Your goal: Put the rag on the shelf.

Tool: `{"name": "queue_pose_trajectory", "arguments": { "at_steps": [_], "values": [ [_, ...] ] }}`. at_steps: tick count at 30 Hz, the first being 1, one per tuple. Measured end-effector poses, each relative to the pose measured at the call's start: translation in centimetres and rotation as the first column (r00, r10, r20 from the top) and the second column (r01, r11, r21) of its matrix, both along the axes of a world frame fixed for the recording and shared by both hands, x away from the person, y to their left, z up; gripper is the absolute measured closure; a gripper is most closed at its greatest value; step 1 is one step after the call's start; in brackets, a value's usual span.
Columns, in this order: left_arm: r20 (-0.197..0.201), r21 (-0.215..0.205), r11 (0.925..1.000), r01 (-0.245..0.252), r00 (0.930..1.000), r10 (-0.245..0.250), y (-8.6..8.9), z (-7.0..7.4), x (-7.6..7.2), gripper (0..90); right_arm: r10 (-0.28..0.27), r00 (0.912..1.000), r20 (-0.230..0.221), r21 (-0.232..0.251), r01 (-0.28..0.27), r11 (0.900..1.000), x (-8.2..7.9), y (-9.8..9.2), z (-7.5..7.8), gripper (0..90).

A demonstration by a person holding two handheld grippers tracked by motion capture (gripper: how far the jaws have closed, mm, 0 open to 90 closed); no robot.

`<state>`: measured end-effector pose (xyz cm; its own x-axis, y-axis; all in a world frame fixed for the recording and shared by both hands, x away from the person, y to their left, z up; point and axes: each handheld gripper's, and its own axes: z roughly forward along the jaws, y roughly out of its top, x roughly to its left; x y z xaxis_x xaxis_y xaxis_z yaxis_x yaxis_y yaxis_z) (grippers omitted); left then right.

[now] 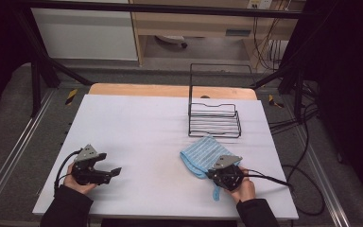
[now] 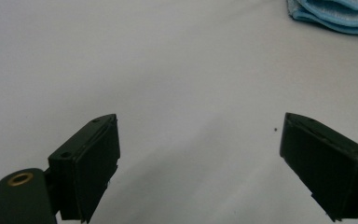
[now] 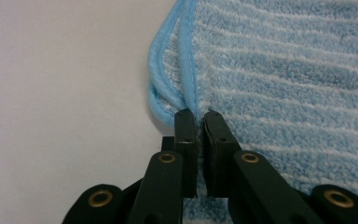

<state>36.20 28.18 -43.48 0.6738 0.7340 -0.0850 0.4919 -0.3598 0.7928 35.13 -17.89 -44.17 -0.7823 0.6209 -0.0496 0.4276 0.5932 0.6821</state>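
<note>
Pinching the blue striped cloth (image 3: 284,79) edge in your right gripper (image 3: 198,114), your left gripper (image 2: 200,140) gaping wide, empty, over the white table (image 1: 137,127).

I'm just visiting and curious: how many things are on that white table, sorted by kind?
Blue striped cloths: 1, the cloth, folded, near the right gripper
Black wire racks: 1, the rack, behind the cloth
Hand-held grippers: 2, that one and the left gripper
Total: 4
</note>
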Motion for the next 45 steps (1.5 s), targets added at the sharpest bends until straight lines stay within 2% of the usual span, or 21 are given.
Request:
{"name": "queue_pose_trajectory", "arguments": {
  "at_steps": [8, 11, 12, 13, 14, 16, 17, 19, 23, 25, 29, 32, 34, 40, 45],
  "values": [
    [0.000, 0.002, 1.0000, 0.000, 1.0000, 0.000, 0.0, 0.0, 0.0, 11.9, -0.012, 0.9999, -0.006, 0.037, 0.012, 0.999, -0.2, 0.2, 0.8, 86.8],
    [0.000, 0.004, 1.0000, -0.001, 1.0000, 0.001, 0.0, 0.0, 0.0, 11.9, -0.014, 0.9994, -0.030, 0.040, 0.015, 0.999, 0.0, 0.2, 0.6, 84.8],
    [0.000, 0.005, 1.0000, -0.001, 1.0000, 0.001, 0.0, 0.0, 0.0, 11.9, -0.009, 0.9994, -0.034, 0.022, 0.010, 1.000, -0.1, 0.3, 0.2, 77.4],
    [0.000, 0.005, 1.0000, -0.001, 1.0000, 0.001, 0.0, 0.0, 0.0, 11.9, -0.011, 0.9993, -0.036, 0.022, 0.012, 1.000, -0.1, 0.4, 0.1, 74.9],
    [0.000, 0.006, 1.0000, -0.001, 1.0000, 0.001, -0.1, 0.0, 0.0, 11.9, -0.011, 0.9998, -0.019, 0.023, 0.012, 1.000, -0.3, 0.3, 0.1, 71.0],
    [0.000, 0.007, 1.0000, -0.002, 1.0000, 0.002, -0.1, 0.0, -0.1, 11.9, -0.013, 0.9998, -0.016, 0.023, 0.013, 1.000, -0.4, 0.3, 0.1, 68.7],
    [0.000, 0.006, 1.0000, -0.001, 1.0000, 0.001, -0.1, 0.0, -0.1, 11.9, -0.032, 0.9995, 0.000, 0.020, 0.032, 0.999, -0.9, -0.1, 0.1, 64.0],
    [0.001, 0.006, 1.0000, -0.001, 1.0000, 0.001, -0.1, 0.0, -0.1, 11.9, -0.042, 0.9990, -0.013, 0.016, 0.042, 0.999, -1.3, -0.5, -0.1, 63.3],
    [0.001, 0.007, 1.0000, 0.002, 1.0000, -0.002, -0.1, 0.0, -0.1, 11.9, -0.046, 0.9989, -0.008, 0.015, 0.046, 0.999, -1.6, -0.8, -0.6, 65.3],
    [0.002, 0.009, 1.0000, 0.003, 1.0000, -0.003, -0.2, 0.0, -0.1, 11.9, -0.055, 0.9985, 0.000, 0.001, 0.055, 0.998, -1.5, -0.7, -0.7, 70.2],
    [0.001, 0.008, 1.0000, 0.004, 1.0000, -0.004, -0.2, 0.0, -0.1, 11.9, -0.038, 0.9988, 0.030, -0.024, 0.038, 0.999, -1.4, -0.6, -0.7, 77.1],
    [-0.001, 0.005, 1.0000, 0.003, 1.0000, -0.003, -0.3, 0.0, -0.1, 11.9, -0.036, 0.9983, 0.047, -0.065, 0.039, 0.997, -1.4, -0.1, -0.6, 83.1],
    [-0.001, 0.007, 1.0000, 0.003, 1.0000, -0.003, -0.3, 0.0, -0.1, 12.0, -0.047, 0.9981, 0.040, -0.071, 0.049, 0.996, -1.4, 0.0, -0.5, 84.6],
    [0.000, 0.004, 1.0000, 0.001, 1.0000, -0.001, -0.2, 0.0, -0.1, 12.0, -0.070, 0.9974, 0.017, -0.042, 0.071, 0.997, -1.2, -0.1, -0.1, 85.8],
    [0.002, 0.004, 1.0000, 0.003, 1.0000, -0.003, -0.2, 0.0, -0.1, 11.9, -0.092, 0.9957, -0.009, 0.026, 0.092, 0.995, -1.3, 0.3, 0.8, 86.1]
  ]
}}
